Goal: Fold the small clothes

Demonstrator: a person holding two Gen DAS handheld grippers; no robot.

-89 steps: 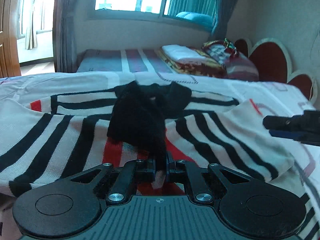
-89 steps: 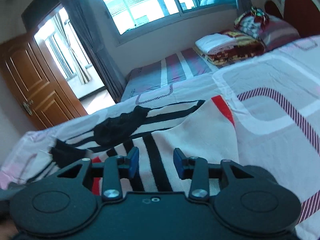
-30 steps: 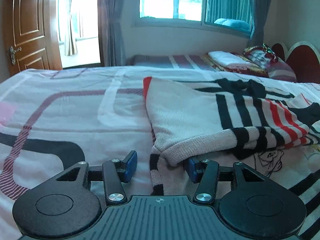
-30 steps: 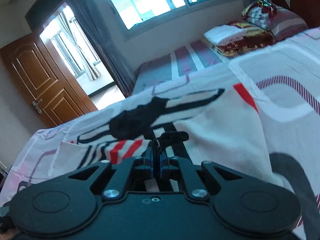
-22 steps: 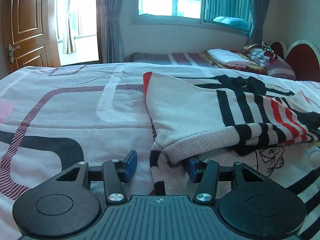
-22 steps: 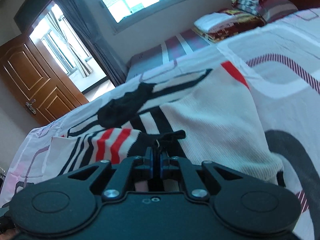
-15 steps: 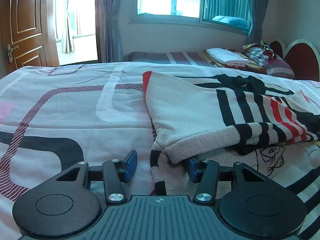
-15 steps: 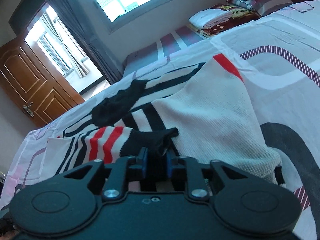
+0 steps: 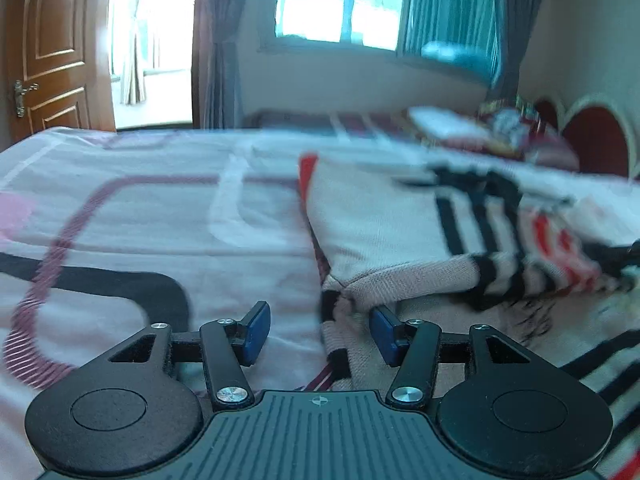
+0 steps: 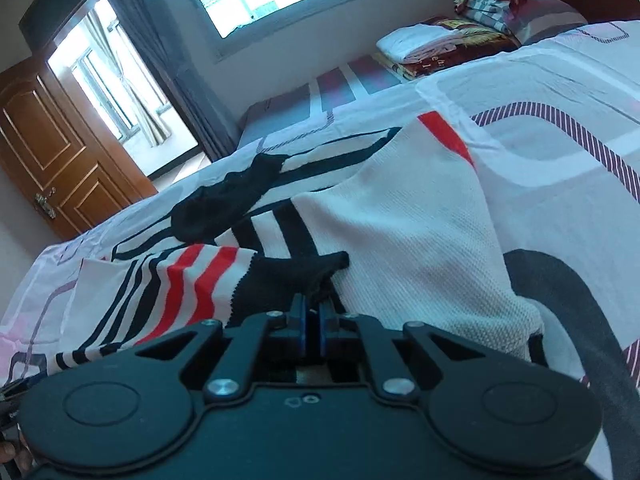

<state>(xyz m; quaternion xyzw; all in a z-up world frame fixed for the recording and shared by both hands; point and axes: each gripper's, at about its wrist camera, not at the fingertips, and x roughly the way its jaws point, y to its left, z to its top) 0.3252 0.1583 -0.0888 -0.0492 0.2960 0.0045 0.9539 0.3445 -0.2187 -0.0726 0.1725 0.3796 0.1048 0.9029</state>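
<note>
Lower centre, right view: right gripper narrow, jaws just been opening, nothing between; black cuff laid at tips, apparently released. Left gripper wide astride sweater hem, likely next grab.

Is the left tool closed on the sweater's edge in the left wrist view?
No. The left tool stands open, its blue pads apart on either side of the sweater edge.

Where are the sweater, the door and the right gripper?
sweater (image 10: 420,240): right wrist view, plain white knit panel.
door (image 9: 52,52): left wrist view, wooden panel.
right gripper (image 10: 313,316): right wrist view, midway between fingertips.
</note>
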